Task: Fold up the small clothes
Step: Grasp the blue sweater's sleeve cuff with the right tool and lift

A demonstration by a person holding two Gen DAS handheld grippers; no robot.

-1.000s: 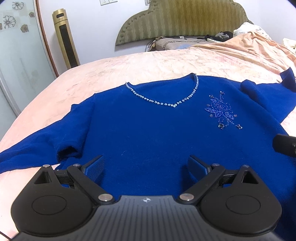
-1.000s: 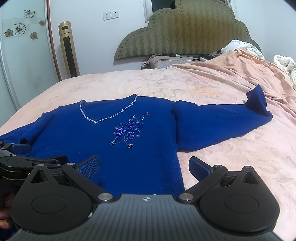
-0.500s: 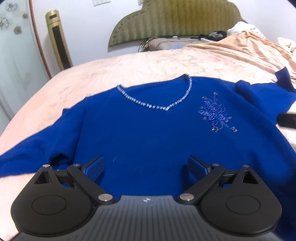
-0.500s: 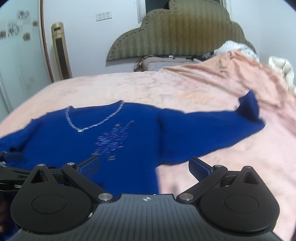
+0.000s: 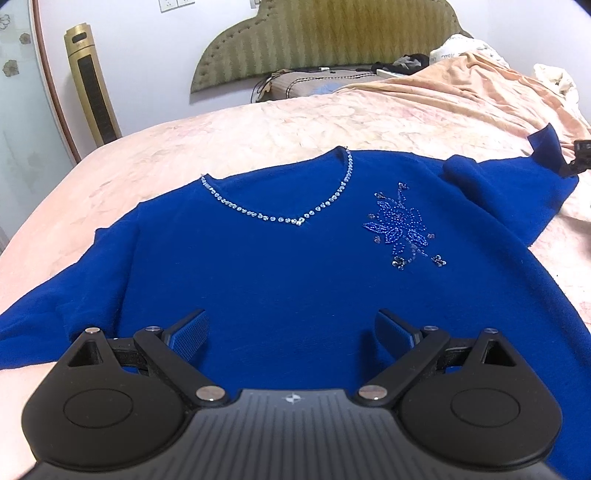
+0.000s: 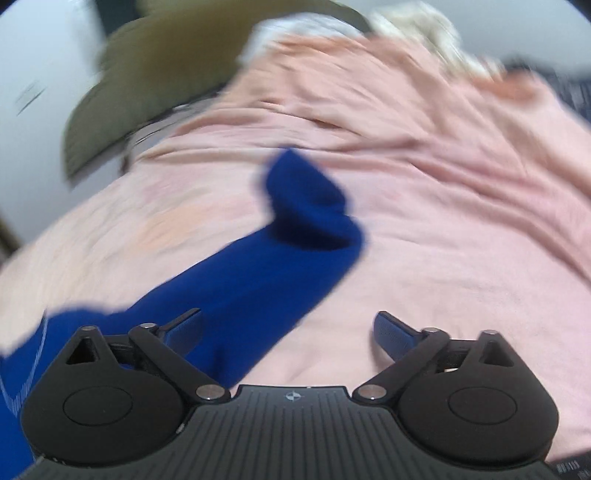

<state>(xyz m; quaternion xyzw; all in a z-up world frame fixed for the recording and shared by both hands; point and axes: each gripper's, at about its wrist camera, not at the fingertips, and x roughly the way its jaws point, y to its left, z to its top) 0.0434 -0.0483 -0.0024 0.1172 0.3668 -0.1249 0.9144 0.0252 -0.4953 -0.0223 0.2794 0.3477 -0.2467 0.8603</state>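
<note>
Blue sweater (image 5: pixel 280 280) lies flat, front side up, on the pink bedspread (image 5: pixel 258 129) and fills the middle and lower part of the left wrist view. Its V-neck is edged with a line of small shiny stones (image 5: pixel 280 218), and a beaded flower decoration (image 5: pixel 400 230) sits on the chest, right of center in the frame. One sleeve runs to the lower left edge of the frame, and the other sleeve (image 5: pixel 517 184) goes to the upper right, where its cuff stands up a little. The left gripper (image 5: pixel 291 332) is at the bottom center of this view, above the lower body of the sweater, with its two blue-padded fingers wide apart and nothing between them. In the right wrist view, which is blurred, the right gripper (image 6: pixel 288 330) is also spread wide and holds nothing; its left finger is over the sleeve (image 6: pixel 258 273) and its right finger is over bare bedspread (image 6: pixel 443 221). The sleeve runs from the lower left up to the center of that frame, where the cuff (image 6: pixel 310 206) curls upward. A green padded headboard (image 5: pixel 325 33) stands at the top of the left wrist view, and a golden tower-shaped appliance (image 5: pixel 92 85) stands by the wall at the upper left.
</note>
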